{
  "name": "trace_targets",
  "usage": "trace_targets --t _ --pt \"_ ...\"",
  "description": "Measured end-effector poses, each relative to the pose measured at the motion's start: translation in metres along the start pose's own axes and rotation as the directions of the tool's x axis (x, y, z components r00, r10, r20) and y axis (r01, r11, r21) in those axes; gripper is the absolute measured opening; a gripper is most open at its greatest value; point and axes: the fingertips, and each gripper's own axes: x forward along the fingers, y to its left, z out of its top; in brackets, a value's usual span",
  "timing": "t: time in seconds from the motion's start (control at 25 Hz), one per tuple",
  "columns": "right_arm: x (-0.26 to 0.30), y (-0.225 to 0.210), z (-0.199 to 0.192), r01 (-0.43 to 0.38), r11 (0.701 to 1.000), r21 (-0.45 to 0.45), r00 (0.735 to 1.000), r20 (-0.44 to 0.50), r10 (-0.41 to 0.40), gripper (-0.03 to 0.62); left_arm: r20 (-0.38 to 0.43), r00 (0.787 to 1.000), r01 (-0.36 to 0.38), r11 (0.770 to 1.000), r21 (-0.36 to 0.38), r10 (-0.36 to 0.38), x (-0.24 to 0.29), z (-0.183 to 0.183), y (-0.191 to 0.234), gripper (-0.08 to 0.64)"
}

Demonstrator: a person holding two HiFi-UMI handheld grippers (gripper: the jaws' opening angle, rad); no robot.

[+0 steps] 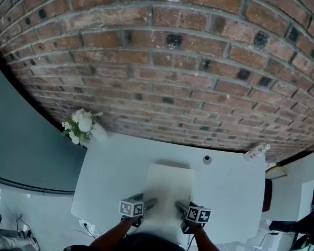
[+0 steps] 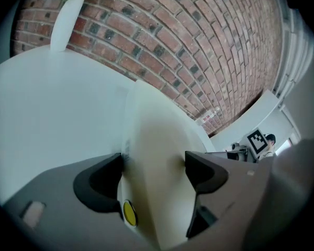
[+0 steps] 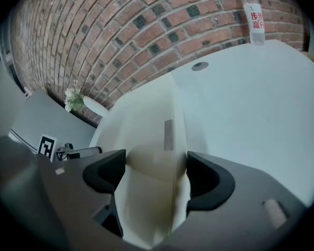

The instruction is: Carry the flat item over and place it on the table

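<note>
A flat cream-white board (image 1: 169, 190) lies over the middle of the white table (image 1: 230, 192), near its front edge. My left gripper (image 1: 148, 205) is shut on the board's near left corner, and my right gripper (image 1: 182, 207) is shut on its near right corner. In the left gripper view the board (image 2: 154, 140) fills the gap between the black jaws of the left gripper (image 2: 153, 171). In the right gripper view the board (image 3: 146, 124) runs away from the right gripper (image 3: 156, 174) toward the brick wall, and a grey strip shows on its edge.
A white vase with flowers (image 1: 82, 126) stands at the table's far left corner. A plastic water bottle (image 1: 256, 152) lies at the far right, and a small round cap (image 1: 207, 160) sits in the tabletop. The brick wall (image 1: 162, 61) runs close behind the table.
</note>
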Motion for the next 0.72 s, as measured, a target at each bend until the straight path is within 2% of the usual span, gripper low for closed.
trace_targets --t 0.16,0.28,0.44,0.6,0.72 --pt "0.001 -0.002 -0.001 0.003 1.0 0.003 1.0 0.009 -0.003 0.371 -0.009 1.0 0.012 1.0 -0.011 -0.012 0.002 -0.002 0.002 0.39" --pt "0.003 -0.003 -0.003 -0.008 0.999 0.04 1.0 0.01 0.007 0.38 -0.011 0.999 0.032 0.999 -0.018 -0.032 0.005 -0.002 0.003 0.391" --pt "0.001 -0.004 -0.003 -0.042 0.996 0.079 0.999 0.018 0.041 0.396 0.006 0.996 0.086 0.996 -0.023 -0.086 0.003 0.001 0.0 0.401" --pt "-0.013 0.0 0.008 -0.031 0.999 0.033 0.999 0.038 0.03 0.345 0.039 0.994 0.1 0.995 -0.012 -0.099 -0.01 0.005 0.005 0.407" --pt "-0.03 0.003 0.025 0.007 0.999 -0.037 0.995 0.1 -0.004 0.307 0.088 0.993 0.083 0.996 0.011 -0.084 -0.028 0.014 0.009 0.403"
